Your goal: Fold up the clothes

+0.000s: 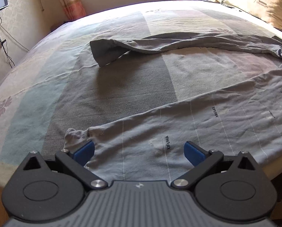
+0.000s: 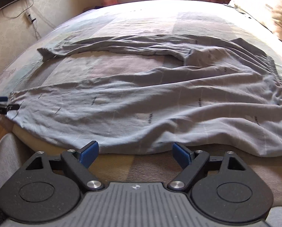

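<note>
trousers (image 2: 141, 102) lay flat on bed (image 1: 46, 75), long axis left-right, legs (image 1: 159, 45) toward left | left tool (image 1: 139, 151) jaws wide apart over leg hem, gripping nothing | right tool (image 2: 135, 151) jaws wide apart, empty, at near edge

left tool (image 1: 139, 152) jaws wide apart, right tool (image 2: 135, 154) likewise, both angled downward

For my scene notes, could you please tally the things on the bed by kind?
Grey trousers: 1
Pillow: 1
Patterned bedsheet: 1
Total: 3
</note>
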{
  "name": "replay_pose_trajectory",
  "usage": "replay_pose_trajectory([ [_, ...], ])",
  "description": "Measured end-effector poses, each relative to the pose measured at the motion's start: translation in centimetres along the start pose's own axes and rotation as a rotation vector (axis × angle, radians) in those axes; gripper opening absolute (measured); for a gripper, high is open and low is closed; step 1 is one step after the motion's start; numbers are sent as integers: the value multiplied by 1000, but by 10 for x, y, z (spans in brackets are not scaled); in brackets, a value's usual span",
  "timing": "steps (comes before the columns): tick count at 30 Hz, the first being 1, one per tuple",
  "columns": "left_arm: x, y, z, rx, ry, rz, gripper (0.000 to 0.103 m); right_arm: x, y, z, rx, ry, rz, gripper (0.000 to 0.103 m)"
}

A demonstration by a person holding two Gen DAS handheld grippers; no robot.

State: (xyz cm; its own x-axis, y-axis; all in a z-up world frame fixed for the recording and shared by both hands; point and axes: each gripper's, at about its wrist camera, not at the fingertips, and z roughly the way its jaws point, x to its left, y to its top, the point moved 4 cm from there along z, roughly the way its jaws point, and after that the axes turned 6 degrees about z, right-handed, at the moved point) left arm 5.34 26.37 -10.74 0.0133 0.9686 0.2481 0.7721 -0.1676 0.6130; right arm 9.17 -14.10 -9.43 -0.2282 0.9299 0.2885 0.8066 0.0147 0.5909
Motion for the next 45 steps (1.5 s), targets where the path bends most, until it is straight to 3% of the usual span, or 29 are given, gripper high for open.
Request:
replay_pose_trajectory([
  [6,-57,40,-17,-61,-73,113,101,-82,0,-23,-100,-20,333,90],
  [12,-135,70,-43,-143,-183,265,101,-155,-1,-49,-198,-38,532,92],
  [15,-171,84,-51,-169,-229,299,101,-194,-2,-52,-230,22,661,94],
  [19,-215,98,-53,-165,-296,267,101,-230,0,-41,-234,94,757,96],
  [25,-270,102,-61,-148,-369,287,101,-258,12,-24,-269,236,813,99],
  [30,-295,107,-71,-159,-354,332,101,-256,19,-19,-196,278,807,100],
  [32,-297,109,-72,-157,-366,327,101,-243,11,-20,-193,308,751,100],
  [36,-299,112,-67,-127,-349,297,101,-240,22,-12,-228,290,698,100],
  [38,-299,112,-71,-139,-338,304,101,-243,29,-7,-237,265,677,95],
  [41,-293,108,-74,-153,-331,308,101,-245,25,-7,-210,213,637,73],
  [43,-287,106,-71,-135,-324,289,101,-251,18,-8,-188,172,620,31],
  [45,-283,104,-65,-112,-316,266,101,-258,13,-9,-163,142,620,3],
])
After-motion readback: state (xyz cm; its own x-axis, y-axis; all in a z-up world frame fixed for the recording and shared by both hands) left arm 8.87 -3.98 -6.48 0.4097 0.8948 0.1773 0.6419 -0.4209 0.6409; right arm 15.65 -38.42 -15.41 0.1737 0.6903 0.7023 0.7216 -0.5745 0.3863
